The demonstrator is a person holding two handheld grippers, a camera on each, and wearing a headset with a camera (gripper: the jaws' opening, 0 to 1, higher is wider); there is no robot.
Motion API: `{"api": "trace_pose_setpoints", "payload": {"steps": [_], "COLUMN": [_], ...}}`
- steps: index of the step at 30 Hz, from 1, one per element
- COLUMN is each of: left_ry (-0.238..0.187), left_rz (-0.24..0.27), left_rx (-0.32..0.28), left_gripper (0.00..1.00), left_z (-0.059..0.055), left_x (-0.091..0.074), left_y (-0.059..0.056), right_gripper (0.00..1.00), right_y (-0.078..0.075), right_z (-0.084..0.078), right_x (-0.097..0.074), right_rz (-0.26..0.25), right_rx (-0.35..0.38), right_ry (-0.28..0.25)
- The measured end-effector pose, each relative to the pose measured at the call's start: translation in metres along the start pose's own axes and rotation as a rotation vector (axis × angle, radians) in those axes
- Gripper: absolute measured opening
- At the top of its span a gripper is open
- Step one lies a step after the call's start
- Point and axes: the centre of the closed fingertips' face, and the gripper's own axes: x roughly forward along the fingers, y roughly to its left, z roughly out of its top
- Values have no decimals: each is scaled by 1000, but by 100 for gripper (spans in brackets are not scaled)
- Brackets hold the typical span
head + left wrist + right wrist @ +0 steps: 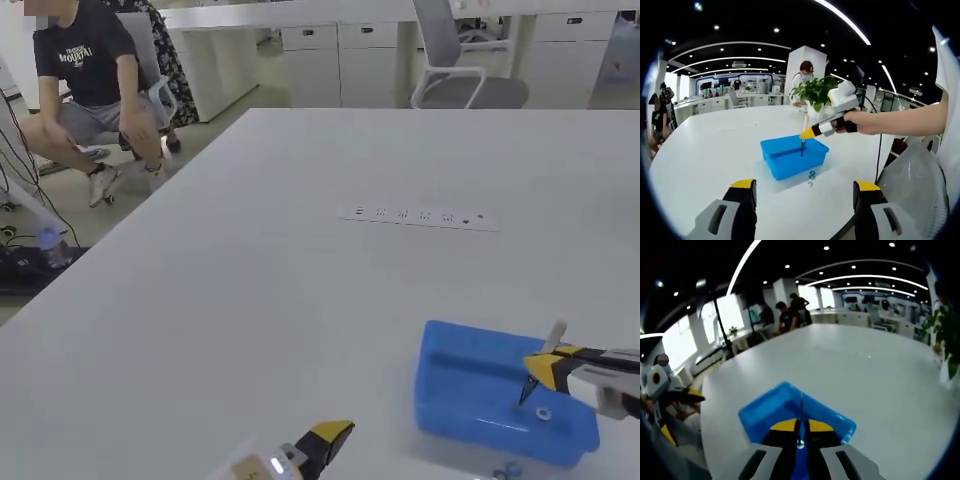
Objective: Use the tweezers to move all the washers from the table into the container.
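The right gripper [548,372] is clamped on the tweezers [527,390], whose long axis runs steeply down with the tips inside the blue container [470,400]; whether they pinch a washer is too small to tell. Washers [812,175] lie on the surface [300,280] just beside the container's near wall, nearer this gripper. The left gripper [805,186] hangs wide open, well apart.

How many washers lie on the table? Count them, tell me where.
2: one washer beside the blue container, another next to it, nearer the camera. Others may hide behind the container.
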Motion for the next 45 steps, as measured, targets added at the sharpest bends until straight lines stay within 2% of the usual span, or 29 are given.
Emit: {"api": "trace_pose_setpoints", "payload": {"steps": [5,17,25,29,32,33,39,45], "left_ry": [2,11,5,5,1,-1,0,3], "left_rz": [-1,13,15,16,13,11,11,2], "left_rx": [0,16,18,19,18,17,19,22], "left_gripper": [80,79,79,79,79,79,79,79], "left_z": [-1,-2,-1,-1,0,1,0,-1], "left_x": [0,0,-1,-1,-1,-1,-1,-1], "left_y": [1,4,5,6,5,5,4,2], "right_gripper": [3,3,3,3,3,3,3,3], "right_y": [-6,-1,3,14,23,26,46,61], "right_z": [-5,-4,6,14,18,18,24,26], "right_x": [3,3,-5,-15,-22,-24,-42,-54], "right_rz": [1,2,9,21,8,11,48,90], "right_rx": [-4,-7,27,41,-24,-24,-16,34], "right_ry": [16,8,-42,-76,-68,-71,-115,-155]}}
